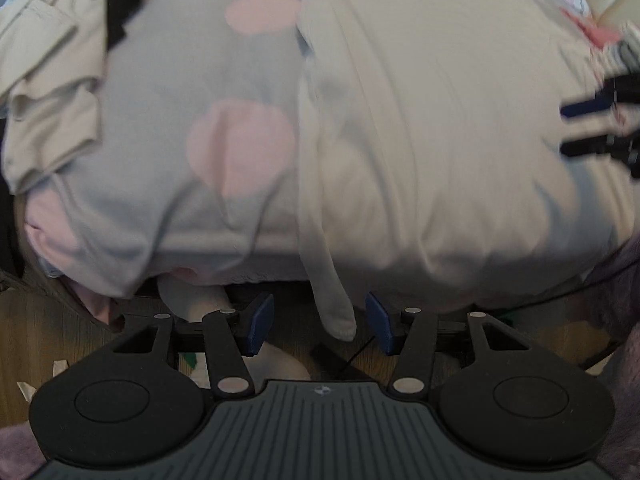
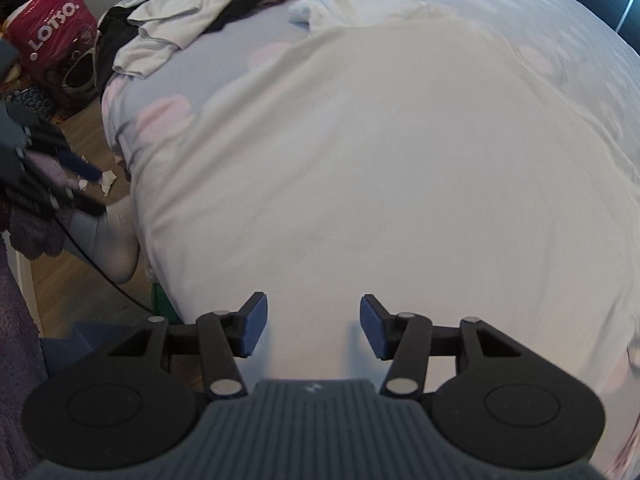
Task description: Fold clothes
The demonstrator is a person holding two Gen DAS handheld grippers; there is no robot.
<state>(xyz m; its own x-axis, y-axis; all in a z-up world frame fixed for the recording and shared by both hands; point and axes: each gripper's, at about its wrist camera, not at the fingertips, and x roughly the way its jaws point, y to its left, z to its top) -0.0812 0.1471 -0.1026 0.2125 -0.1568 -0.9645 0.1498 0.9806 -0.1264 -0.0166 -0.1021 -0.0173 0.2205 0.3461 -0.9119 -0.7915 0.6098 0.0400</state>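
White garment spread on the bed, both grippers parted and empty.

In the left wrist view, the left gripper [image 1: 320, 322] was seen at the bed's near edge with its jaws parted and nothing clamped; a hanging strip of the white garment [image 1: 420, 140] dangled between the blue pads [image 1: 260, 322], apparently untouched. The strip could be missed or only half caught, it was judged, since it hung loose off the edge. The right gripper [image 1: 588, 128] was glimpsed, blurred, at the far right. In the right wrist view, the right gripper [image 2: 312, 330] was held over the garment [image 2: 360, 180], jaws released, nothing gripped. The bedsheet [image 2: 540, 32] might be pinched with the cloth. A clothes pile [image 2: 180, 12] lay beyond.
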